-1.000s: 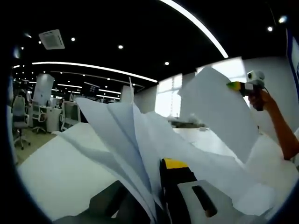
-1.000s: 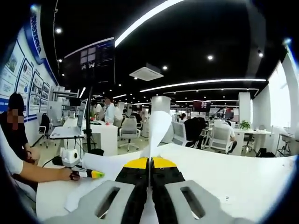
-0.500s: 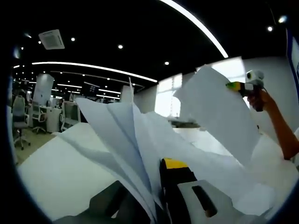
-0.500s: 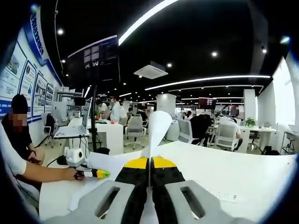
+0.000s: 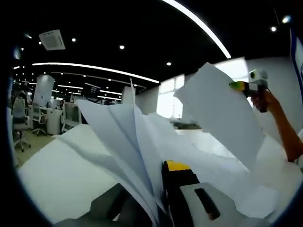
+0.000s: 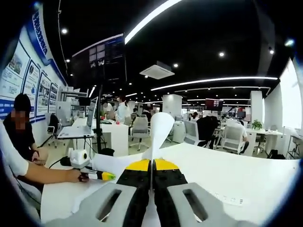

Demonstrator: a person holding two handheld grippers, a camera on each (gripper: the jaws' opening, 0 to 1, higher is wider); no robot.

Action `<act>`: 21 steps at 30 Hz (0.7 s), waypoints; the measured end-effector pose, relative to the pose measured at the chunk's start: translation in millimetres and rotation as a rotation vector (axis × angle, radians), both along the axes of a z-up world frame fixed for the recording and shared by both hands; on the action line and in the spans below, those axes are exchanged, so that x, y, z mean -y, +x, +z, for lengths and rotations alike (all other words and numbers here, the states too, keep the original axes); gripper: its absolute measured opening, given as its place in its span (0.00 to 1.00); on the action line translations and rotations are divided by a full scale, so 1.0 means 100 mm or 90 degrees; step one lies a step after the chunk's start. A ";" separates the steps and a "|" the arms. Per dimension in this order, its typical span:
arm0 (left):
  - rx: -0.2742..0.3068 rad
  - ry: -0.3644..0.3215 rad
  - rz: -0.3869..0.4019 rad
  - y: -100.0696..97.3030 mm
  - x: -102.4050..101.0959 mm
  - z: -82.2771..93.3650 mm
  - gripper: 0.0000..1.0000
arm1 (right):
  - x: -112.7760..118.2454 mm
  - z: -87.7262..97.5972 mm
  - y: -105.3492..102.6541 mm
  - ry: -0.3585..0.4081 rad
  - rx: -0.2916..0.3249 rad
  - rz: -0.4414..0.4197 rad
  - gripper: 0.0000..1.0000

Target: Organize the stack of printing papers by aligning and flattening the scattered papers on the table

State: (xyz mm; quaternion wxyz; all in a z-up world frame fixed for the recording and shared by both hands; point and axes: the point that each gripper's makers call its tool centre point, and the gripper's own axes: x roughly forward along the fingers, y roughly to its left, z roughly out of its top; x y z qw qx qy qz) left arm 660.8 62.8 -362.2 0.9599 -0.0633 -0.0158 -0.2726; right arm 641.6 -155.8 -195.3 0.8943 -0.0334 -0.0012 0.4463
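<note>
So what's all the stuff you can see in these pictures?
Papers: several, white, fanned upright in the left gripper's jaws.
Sheet: one, white, held up by the right gripper.
Table: one, white, under the papers.
Chairs: several, grey, behind the table.
Posters: a row, blue and white, on the wall.
Ceiling lights: long white strips and spots.
People: a few, standing far off.
Left gripper: grey, yellow tips, shut on papers.
Right gripper: grey, yellow tips, shut on sheet.
Hand: holds the left gripper.
</note>
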 end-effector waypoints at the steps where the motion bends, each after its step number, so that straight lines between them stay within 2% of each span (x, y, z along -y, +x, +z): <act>1: 0.000 0.000 0.000 0.00 0.00 0.00 0.07 | -0.01 0.00 0.00 0.000 0.001 0.001 0.00; 16: 0.000 0.002 0.000 -0.03 0.02 -0.01 0.07 | -0.21 -0.10 -0.05 -0.015 -0.009 0.024 0.00; 21: 0.000 0.002 0.000 -0.04 0.03 -0.01 0.07 | -0.27 -0.07 -0.08 -0.015 -0.007 0.035 0.00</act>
